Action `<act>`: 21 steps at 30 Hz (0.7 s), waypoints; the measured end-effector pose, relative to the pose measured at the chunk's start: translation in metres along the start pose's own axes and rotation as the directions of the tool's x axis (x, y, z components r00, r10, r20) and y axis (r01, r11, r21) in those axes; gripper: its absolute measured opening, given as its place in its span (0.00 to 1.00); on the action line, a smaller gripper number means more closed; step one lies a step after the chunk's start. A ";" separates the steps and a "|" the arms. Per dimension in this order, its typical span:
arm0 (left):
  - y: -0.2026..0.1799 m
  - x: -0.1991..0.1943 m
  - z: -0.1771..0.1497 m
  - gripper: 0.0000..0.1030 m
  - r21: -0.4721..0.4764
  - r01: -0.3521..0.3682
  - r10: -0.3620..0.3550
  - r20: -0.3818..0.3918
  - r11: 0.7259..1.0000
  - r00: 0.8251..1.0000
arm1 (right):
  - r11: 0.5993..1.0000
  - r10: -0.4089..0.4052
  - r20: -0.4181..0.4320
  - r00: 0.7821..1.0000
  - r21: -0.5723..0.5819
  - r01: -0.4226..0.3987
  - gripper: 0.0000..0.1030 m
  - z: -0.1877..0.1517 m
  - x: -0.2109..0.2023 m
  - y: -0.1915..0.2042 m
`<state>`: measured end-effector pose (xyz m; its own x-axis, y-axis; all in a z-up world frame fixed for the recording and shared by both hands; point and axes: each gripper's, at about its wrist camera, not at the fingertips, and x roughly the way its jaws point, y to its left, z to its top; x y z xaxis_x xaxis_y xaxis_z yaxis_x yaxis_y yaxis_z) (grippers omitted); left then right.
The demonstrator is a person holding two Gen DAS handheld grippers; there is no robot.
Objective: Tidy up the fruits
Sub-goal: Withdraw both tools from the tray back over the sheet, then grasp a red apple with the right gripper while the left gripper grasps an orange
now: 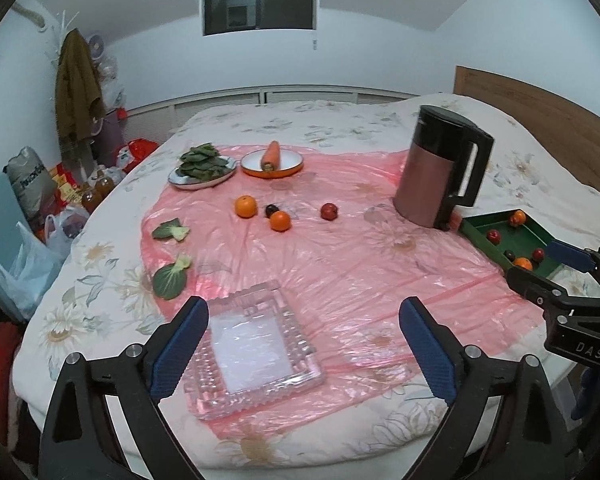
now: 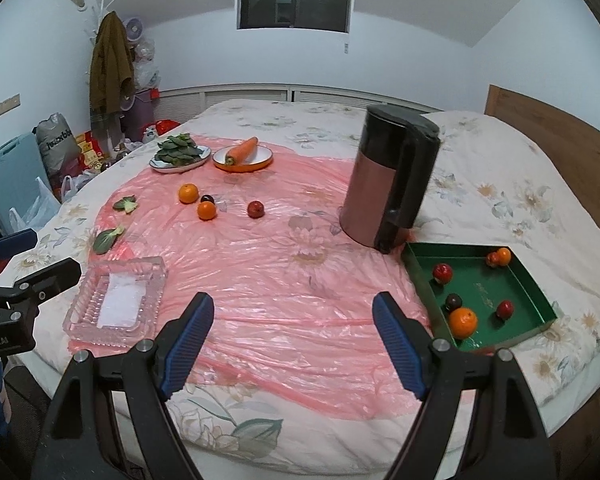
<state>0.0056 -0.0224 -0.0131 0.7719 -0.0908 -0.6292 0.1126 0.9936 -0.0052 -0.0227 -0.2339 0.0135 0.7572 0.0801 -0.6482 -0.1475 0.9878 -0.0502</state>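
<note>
A green tray at the right of the pink sheet holds several fruits, among them an orange and a red fruit. Loose on the sheet farther back lie a large orange, a smaller orange, a dark plum and a red fruit. My right gripper hangs open and empty over the sheet, left of the tray. My left gripper stands open and empty above a glass dish; the green tray lies far to its right.
A tall kettle stands just behind the tray. A plate of greens and an orange bowl with a carrot sit at the back. Two loose leaves lie at the left. Bags and clutter fill the floor left of the bed.
</note>
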 end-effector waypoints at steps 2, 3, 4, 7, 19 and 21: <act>0.006 0.003 -0.002 0.91 -0.009 -0.017 0.017 -0.010 1.000 1.000 | 1.000 0.011 -0.003 1.000 -0.002 -0.011 1.00 0.001 0.005 0.003; 0.008 0.004 -0.003 0.91 -0.014 -0.023 0.023 -0.015 1.000 1.000 | 1.000 0.018 -0.006 1.000 -0.003 -0.018 1.00 0.000 0.007 0.005; 0.012 0.006 -0.004 0.91 -0.022 -0.030 0.029 -0.021 0.999 0.999 | 1.000 0.024 -0.009 1.000 -0.006 -0.024 1.00 0.000 0.011 0.007; 0.020 0.013 -0.006 0.91 -0.034 -0.047 0.046 -0.041 0.998 0.998 | 0.999 0.047 -0.019 0.999 -0.006 -0.047 1.00 -0.003 0.020 0.011; 0.072 0.040 0.001 0.91 -0.126 -0.114 0.107 -0.065 0.985 0.992 | 0.996 0.093 -0.060 0.994 0.012 -0.092 1.00 -0.004 0.056 0.008; 0.075 0.049 0.005 0.91 -0.130 -0.112 0.102 -0.080 0.985 0.992 | 0.995 0.102 -0.060 0.993 0.009 -0.102 1.00 0.001 0.066 0.009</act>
<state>0.0548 0.0478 -0.0407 0.7267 0.0164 -0.6867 -0.0564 0.9978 -0.0359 0.0271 -0.2191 -0.0289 0.6989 0.1725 -0.6941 -0.2184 0.9756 0.0225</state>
